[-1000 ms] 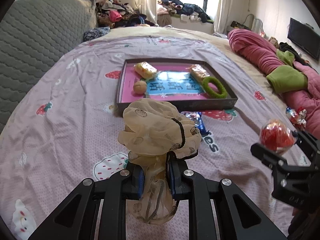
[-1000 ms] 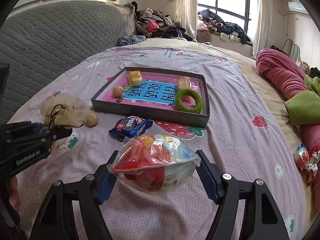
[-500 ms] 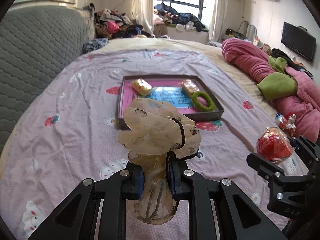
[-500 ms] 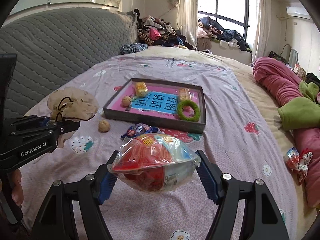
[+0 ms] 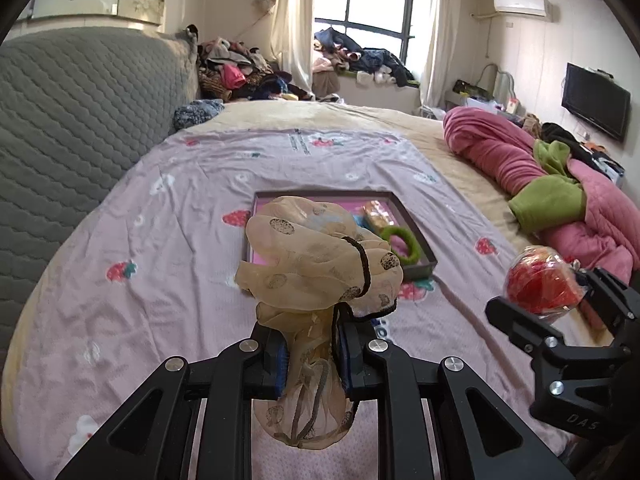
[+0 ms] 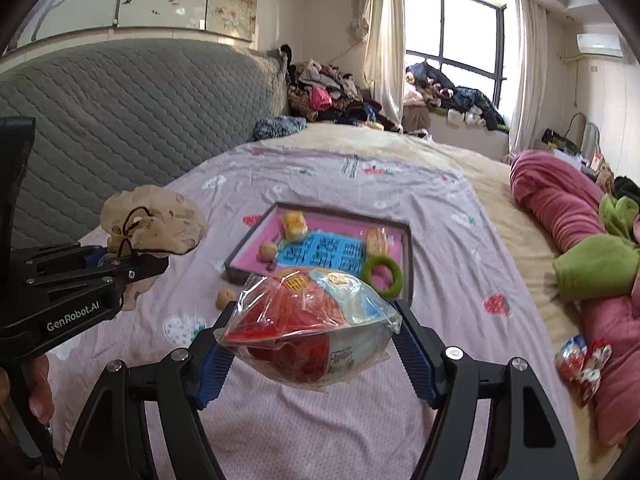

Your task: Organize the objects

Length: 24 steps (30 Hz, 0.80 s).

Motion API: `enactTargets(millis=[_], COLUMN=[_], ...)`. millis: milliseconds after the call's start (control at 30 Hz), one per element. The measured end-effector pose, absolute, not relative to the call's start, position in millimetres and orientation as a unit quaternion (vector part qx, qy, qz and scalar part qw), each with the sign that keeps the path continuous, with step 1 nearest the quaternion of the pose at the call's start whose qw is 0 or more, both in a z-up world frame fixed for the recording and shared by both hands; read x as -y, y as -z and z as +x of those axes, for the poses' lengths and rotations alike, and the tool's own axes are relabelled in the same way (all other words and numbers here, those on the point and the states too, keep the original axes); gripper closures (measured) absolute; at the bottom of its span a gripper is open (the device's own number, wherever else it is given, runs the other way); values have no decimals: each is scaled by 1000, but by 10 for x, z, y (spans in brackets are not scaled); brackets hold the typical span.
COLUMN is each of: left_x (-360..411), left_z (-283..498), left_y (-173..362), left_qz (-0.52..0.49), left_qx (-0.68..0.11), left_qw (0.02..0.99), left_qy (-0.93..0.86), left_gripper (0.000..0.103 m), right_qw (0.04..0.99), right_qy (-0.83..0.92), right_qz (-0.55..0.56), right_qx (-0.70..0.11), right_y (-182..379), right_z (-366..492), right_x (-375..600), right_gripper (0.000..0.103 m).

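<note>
Both hand-held grippers (image 5: 313, 356) (image 6: 310, 350) rose above the bedsheet (image 5: 160, 280).

**Bed layout, tray at centre**

Tray (image 6: 409, 256) sits mid-bed on the sheet (image 6: 440, 216). In it: ring (image 6: 383, 277) at near right corner, two packets along far edge, ball (image 6: 267, 250) at left. Another ball (image 6: 225, 298) lies on sheet before tray's near left corner. Blanket (image 6: 560, 200) heaped along right; headboard (image 6: 120, 112) left; clothes pile (image 6: 328, 92) behind.

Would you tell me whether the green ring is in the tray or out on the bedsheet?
In the tray: the green ring lies inside the tray's dark rim, at its near right corner.
</note>
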<state>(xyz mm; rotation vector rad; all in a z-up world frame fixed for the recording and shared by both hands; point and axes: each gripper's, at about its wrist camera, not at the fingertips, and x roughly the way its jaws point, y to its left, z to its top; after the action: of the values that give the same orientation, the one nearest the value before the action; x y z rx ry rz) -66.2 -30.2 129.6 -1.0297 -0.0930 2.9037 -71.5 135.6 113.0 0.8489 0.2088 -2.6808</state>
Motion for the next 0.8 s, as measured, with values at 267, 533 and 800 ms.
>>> enactTargets(millis=[267,533,800], left_x=[317,277,242], left_z=[-816,-987,-1166], left_y=[-1653,-1860,-1961], left_qz=[-318,-313,-311], left_qx=[26,18,13], left_qw=[21,19,15], left_qy=[-947,-949,-950], left_gripper=[83,83,83], right_qw=[159,160,157], right_qy=[947,952,956], right_qz=[265,247,235], right_qx=[-83,-85,-78], right_y=[-1519,-1776,-1949], right_z=[-794,-932,-1073], right_x=[-1302,-1247,-1257], right_gripper=[30,30,30])
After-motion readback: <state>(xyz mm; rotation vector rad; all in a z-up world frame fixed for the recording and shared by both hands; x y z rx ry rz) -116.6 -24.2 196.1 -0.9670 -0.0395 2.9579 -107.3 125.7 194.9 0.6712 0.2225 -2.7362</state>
